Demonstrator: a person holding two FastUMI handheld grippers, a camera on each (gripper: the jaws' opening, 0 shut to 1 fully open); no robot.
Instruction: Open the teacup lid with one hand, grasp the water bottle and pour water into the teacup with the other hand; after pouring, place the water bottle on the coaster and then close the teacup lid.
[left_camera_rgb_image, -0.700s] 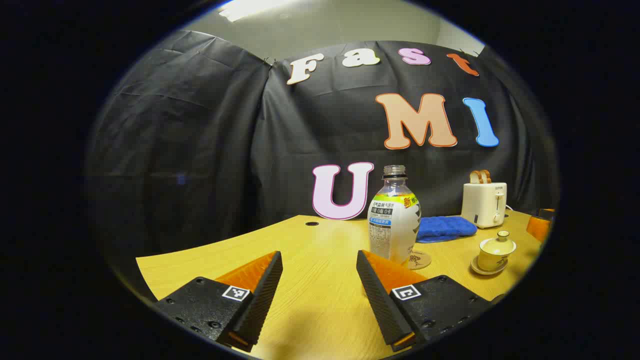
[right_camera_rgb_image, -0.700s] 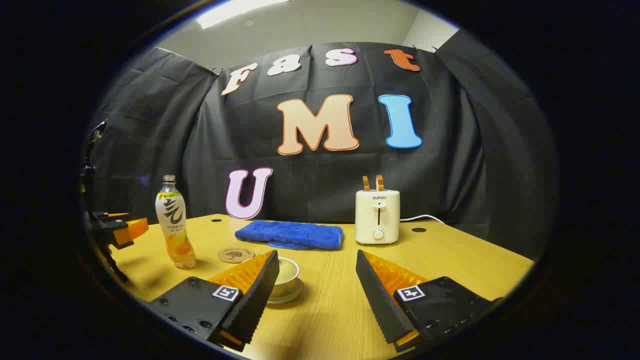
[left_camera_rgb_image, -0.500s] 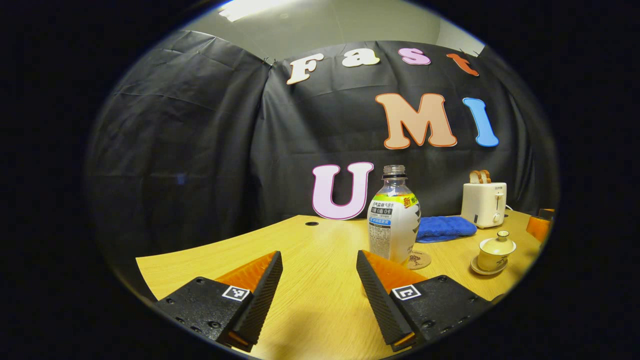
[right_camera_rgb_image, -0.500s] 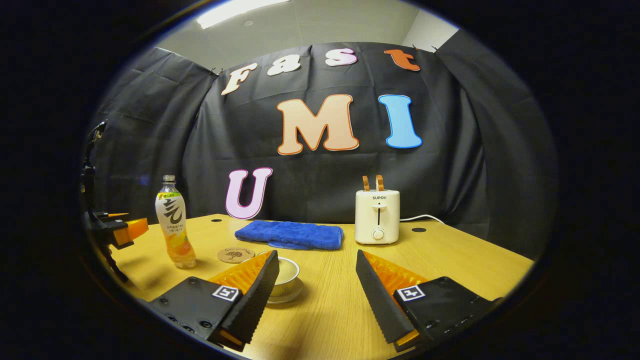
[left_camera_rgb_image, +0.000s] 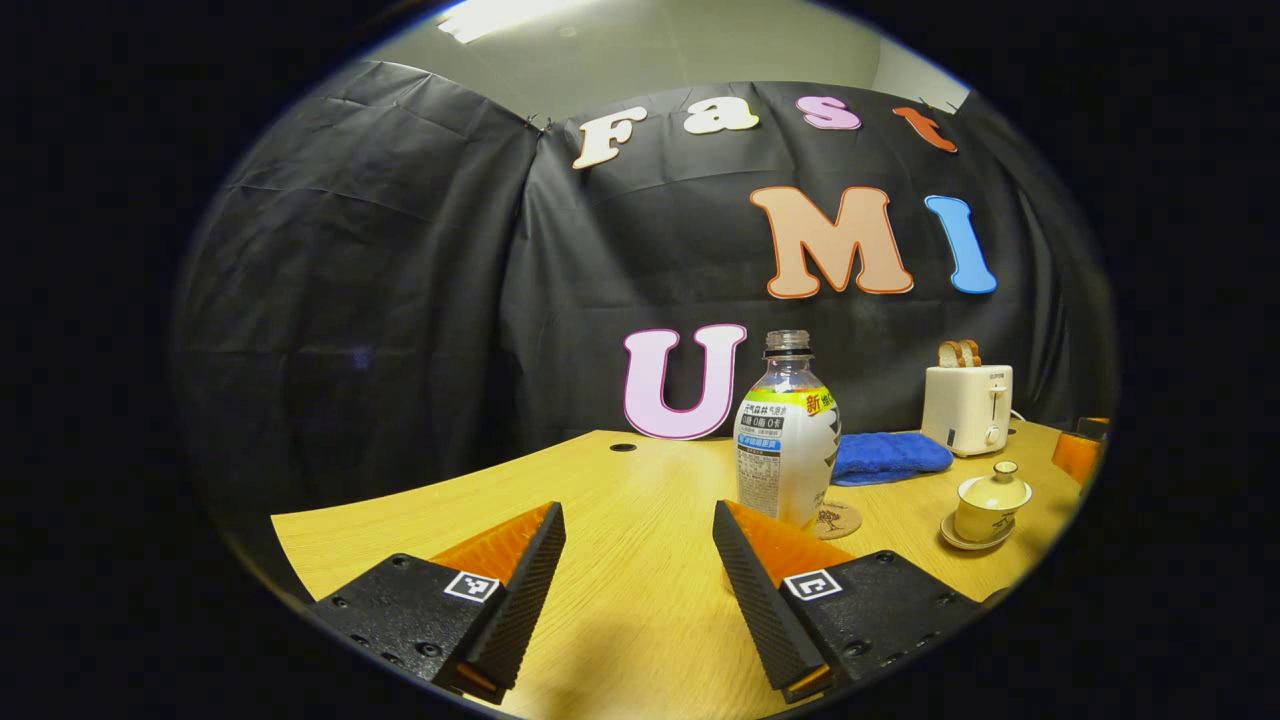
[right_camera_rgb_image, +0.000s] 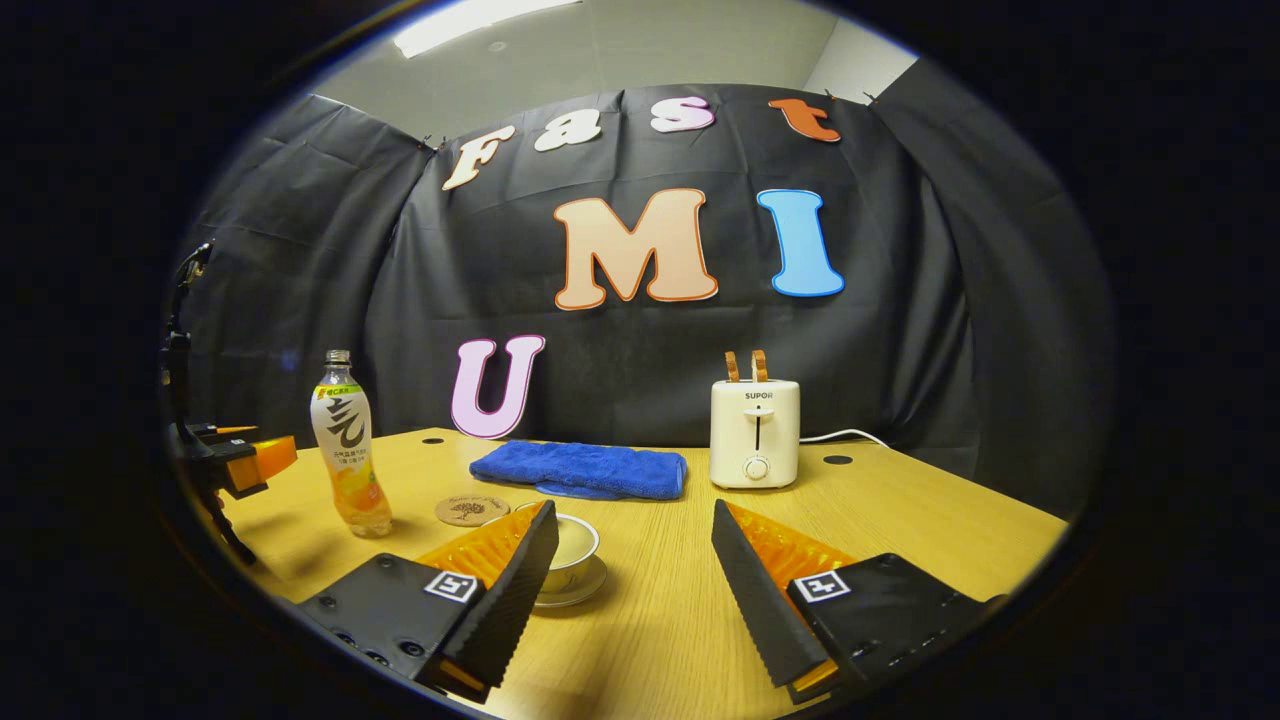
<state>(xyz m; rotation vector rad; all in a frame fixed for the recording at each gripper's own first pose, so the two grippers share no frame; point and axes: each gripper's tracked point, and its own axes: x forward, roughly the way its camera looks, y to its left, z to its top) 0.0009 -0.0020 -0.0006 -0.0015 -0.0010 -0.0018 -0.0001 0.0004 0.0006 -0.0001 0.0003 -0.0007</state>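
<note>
Left gripper view: nothing has moved since the earlier frames. Left claw (left_camera_rgb_image: 638, 545) hovers with fingers apart over bare wooden tabletop (left_camera_rgb_image: 620, 600); the clear plastic water bottle (left_camera_rgb_image: 786, 440) stands upright ahead, beside a round coaster (left_camera_rgb_image: 838, 519). Right claw (right_camera_rgb_image: 632, 545), also apart, has the lidded ceramic teacup (left_camera_rgb_image: 990, 500) just behind its left finger.

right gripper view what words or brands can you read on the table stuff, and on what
"SUPOR": front of the cream two-slot toaster.
Clear plastic water bottle: label print too small to read.
Round brown coaster: dark motif, too small to read.
Right gripper: square marker patterns, no words.
</note>
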